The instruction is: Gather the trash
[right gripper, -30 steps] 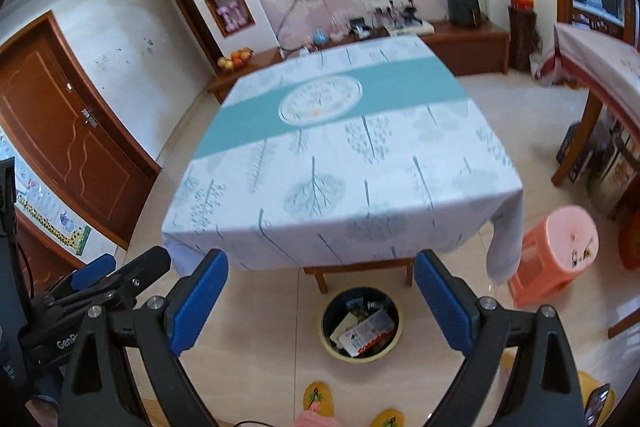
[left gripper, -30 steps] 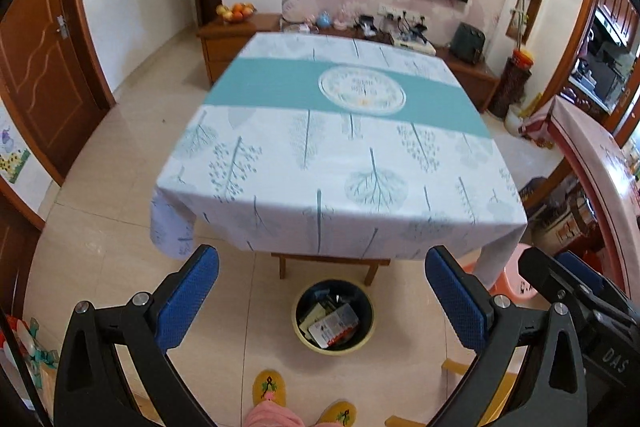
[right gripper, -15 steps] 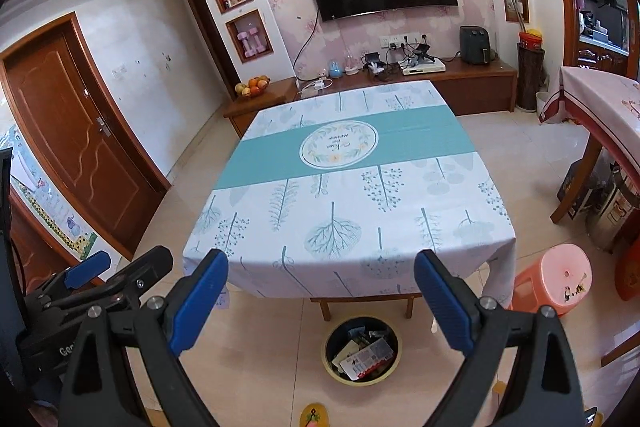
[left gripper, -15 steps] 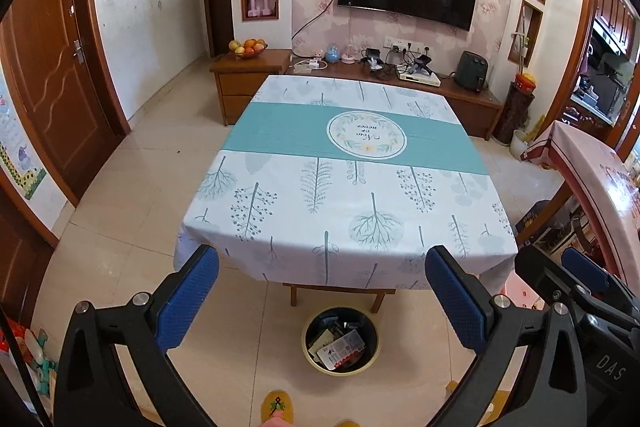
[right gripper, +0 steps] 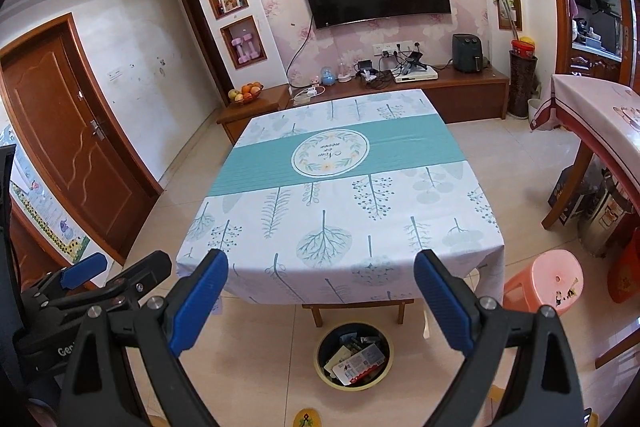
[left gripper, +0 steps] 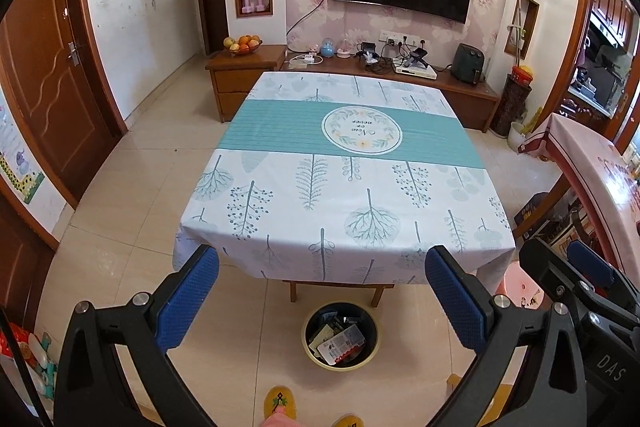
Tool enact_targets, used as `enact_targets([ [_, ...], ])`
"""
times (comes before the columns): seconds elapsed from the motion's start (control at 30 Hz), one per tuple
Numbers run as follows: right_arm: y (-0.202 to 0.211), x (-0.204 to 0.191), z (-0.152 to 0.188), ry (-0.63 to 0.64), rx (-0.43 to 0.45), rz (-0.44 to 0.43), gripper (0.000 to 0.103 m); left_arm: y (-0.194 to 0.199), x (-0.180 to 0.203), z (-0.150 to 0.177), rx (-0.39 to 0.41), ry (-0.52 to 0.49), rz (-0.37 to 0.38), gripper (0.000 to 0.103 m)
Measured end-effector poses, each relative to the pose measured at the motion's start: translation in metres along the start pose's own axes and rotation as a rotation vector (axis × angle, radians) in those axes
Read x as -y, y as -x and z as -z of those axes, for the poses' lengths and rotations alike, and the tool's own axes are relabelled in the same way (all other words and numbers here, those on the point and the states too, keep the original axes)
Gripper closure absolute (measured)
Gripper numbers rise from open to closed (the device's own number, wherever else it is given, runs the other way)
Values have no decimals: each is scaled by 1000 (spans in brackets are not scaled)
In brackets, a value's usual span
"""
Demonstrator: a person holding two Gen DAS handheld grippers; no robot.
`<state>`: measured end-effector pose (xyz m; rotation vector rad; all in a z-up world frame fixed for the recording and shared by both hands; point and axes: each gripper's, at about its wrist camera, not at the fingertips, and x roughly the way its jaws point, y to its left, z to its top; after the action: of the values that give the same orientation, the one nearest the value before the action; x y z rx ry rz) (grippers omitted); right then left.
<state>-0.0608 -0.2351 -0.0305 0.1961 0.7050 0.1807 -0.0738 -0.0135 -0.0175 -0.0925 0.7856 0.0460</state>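
Note:
A round dark trash bin (left gripper: 341, 335) (right gripper: 354, 355) with a yellow rim stands on the floor by the near edge of the table, holding wrappers and paper packets. The table (left gripper: 344, 183) (right gripper: 340, 195) wears a white cloth with a teal band and tree prints; I see no trash on top of it. My left gripper (left gripper: 322, 269) hangs open above the floor in front of the table, nothing between its blue pads. My right gripper (right gripper: 320, 269) is open too and holds nothing. Each gripper shows at the edge of the other's view.
A pink plastic stool (right gripper: 542, 281) stands right of the table. A second covered table (right gripper: 600, 115) lies farther right. A low wooden TV cabinet (left gripper: 360, 75) runs along the back wall. A brown door (left gripper: 44, 75) is on the left. Yellow slippers (left gripper: 280, 403) show at the bottom edge.
Both grippers have drawn back and tilted upward, so the table now looks farther away and the back wall with the TV fills more of the view. Both stayed open.

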Motion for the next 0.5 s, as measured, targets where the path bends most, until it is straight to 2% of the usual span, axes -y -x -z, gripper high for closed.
enact_targets([
  [0.5, -6, 4, 4, -13, -23, 14, 8, -11, 2, 0, -33, -18, -3, 1],
])
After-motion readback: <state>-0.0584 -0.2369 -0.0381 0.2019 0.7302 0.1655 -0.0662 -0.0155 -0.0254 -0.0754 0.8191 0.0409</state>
